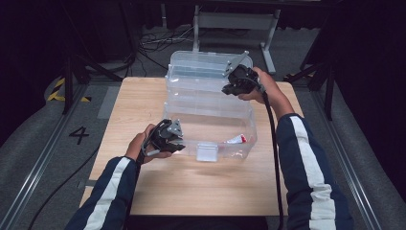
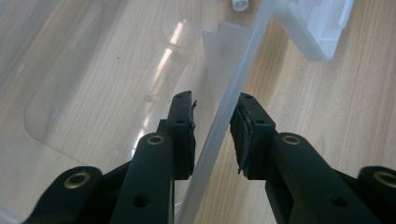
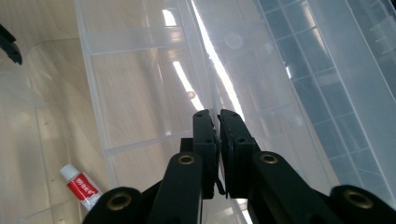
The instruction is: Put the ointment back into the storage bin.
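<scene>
clear plastic box (image 1: 210, 120) sits mid-desk (image 1: 191, 191), long side toward the person, its clear lid (image 1: 201, 64) swung up and back behind it. a clear inner tray (image 1: 206, 98) lies across the top of the box.

left claw (image 1: 179, 142) at the box's near left corner. in the left gripper view the box wall (image 2: 233, 100) runs up between the two pads; jaws part open, right pad looks to touch the wall, left pad stands just off it. not a firm clamp as seen.

right claw (image 1: 229, 88) at the far right of the box. in the right gripper view (image 3: 217, 116) the jaws are closed tight on a thin clear rim of the tray.

small white tube with red label (image 1: 237, 139) lies on the box floor, near right; also seen at (image 3: 80, 185). white latch (image 1: 207, 152) on the front wall.
</scene>
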Tool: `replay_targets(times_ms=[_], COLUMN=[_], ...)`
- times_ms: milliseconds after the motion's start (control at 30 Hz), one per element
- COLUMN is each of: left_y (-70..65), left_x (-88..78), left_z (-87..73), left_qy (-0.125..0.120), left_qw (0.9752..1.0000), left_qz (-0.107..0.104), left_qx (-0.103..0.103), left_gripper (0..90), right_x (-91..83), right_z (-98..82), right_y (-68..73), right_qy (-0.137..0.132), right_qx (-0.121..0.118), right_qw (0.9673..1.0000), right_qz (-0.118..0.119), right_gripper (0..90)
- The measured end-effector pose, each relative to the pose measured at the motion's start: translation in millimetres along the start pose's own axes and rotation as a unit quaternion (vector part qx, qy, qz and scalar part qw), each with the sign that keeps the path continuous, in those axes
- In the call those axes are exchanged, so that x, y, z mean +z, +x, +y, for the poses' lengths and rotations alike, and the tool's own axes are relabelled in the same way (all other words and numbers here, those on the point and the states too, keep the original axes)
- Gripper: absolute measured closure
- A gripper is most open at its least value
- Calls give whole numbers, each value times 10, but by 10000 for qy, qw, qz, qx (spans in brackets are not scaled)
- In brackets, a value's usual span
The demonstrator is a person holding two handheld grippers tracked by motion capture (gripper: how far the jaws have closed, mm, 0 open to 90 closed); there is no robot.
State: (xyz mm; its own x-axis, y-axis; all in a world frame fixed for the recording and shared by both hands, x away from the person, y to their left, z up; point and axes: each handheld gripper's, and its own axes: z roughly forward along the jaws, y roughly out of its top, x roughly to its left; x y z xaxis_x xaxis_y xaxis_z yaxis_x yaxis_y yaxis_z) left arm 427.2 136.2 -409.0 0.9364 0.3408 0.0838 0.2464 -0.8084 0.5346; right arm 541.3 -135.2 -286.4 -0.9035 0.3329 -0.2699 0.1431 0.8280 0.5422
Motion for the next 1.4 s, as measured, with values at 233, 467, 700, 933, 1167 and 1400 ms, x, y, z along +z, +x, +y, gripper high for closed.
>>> replay_targets(times_ms=[233,467,700,933,1167,1400], left_y=[-3,-2,-34,-51,-69,-74], left_x=[1,-2,-2,1,6,7], left_z=[1,-1,3,0,-4,-4], left_qy=[1,-17,-62,-131,-158,-158], left_qw=[10000,9999,9998,9996,9996,9996], left_qz=[18,-34,-46,15,93,134], left_qx=[-13,-135,-194,-247,-205,-182], left_gripper=[697,698,704,692,682,677], right_x=[-39,-67,-83,-112,-145,-168], right_z=[13,-1,-22,-31,-37,-60], right_y=[84,153,221,268,357,425], right_qy=[39,2,-103,-148,-104,-114], right_qx=[-124,-176,-236,-314,-425,-435], right_qw=[9999,9998,9995,9994,9990,9989], right_qz=[-47,-104,-161,-76,-90,-100], right_gripper=[861,860,860,860,860,860])
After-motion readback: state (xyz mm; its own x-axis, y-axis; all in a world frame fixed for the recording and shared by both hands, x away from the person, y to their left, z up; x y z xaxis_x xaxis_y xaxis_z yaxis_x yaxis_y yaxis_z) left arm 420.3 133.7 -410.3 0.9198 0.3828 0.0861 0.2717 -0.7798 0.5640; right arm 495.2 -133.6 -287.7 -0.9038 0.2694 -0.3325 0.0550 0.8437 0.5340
